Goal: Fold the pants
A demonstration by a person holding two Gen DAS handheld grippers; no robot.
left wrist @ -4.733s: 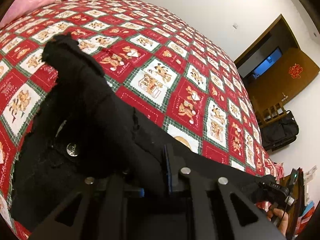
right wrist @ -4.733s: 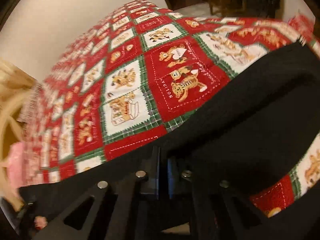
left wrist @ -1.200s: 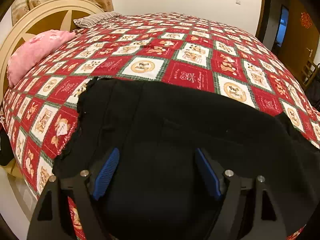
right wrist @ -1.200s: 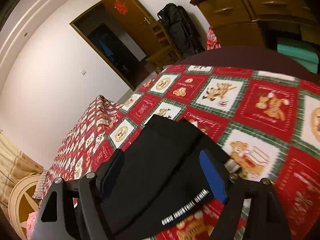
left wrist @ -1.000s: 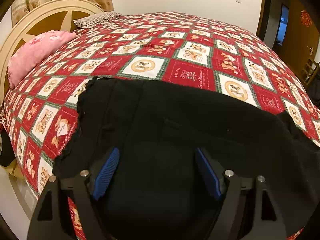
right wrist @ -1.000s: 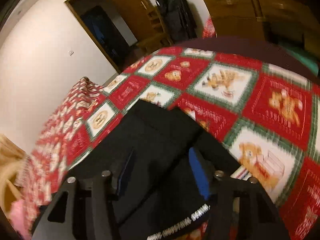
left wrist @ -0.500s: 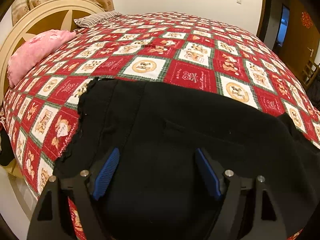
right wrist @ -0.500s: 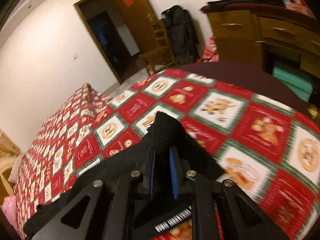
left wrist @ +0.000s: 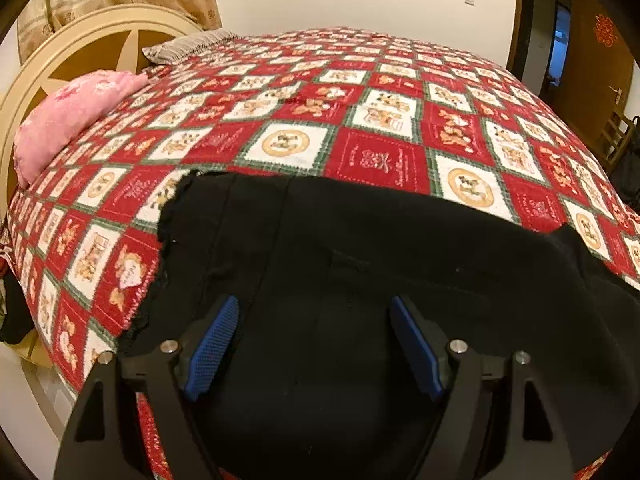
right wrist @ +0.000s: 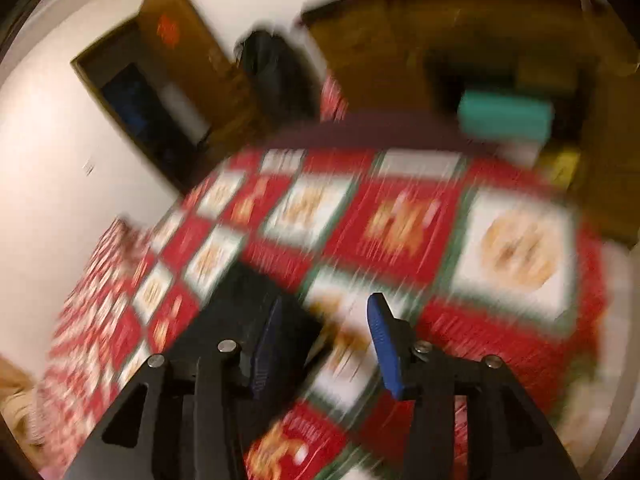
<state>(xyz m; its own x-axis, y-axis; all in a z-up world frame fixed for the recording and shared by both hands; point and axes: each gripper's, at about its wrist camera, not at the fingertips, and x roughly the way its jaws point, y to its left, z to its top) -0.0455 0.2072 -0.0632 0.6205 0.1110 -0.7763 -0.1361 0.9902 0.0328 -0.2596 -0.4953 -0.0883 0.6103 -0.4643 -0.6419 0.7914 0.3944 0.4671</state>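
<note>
1. The left gripper point(left wrist: 314, 346) hangs over the black pants point(left wrist: 360, 280), its blue-padded fingers point(left wrist: 212, 348) spread wide with the cloth below and between them — the pads do not press on it, and nothing is held.

2. The pants lie flat on the bed, folded into a broad dark slab that fills the lower half of the left wrist view. Their frayed edge point(left wrist: 160, 264) runs down the left side against the quilt point(left wrist: 360, 120).

3. In the right wrist view, which is badly blurred, the right gripper point(right wrist: 324, 344) has its fingers point(right wrist: 382, 344) partway apart and opening. Only quilt point(right wrist: 400, 220) shows in the gap between them; they hold nothing.

4. A corner of the pants point(right wrist: 240, 300) sits just beside and under the left-hand finger of that gripper — whether it touches the pad I cannot tell through the blur.

5. Beyond the pants, the red, white and green checked quilt covers the whole bed.

6. At the far left a pink pillow point(left wrist: 68, 120) rests against the cream headboard point(left wrist: 80, 48), with a striped pillow point(left wrist: 184, 46) further along.

7. Past the foot of the bed in the right wrist view stand a dark doorway point(right wrist: 152, 108), a black bag point(right wrist: 272, 72) and a brown wooden cabinet point(right wrist: 400, 40) with a teal box point(right wrist: 504, 116) in it.
</note>
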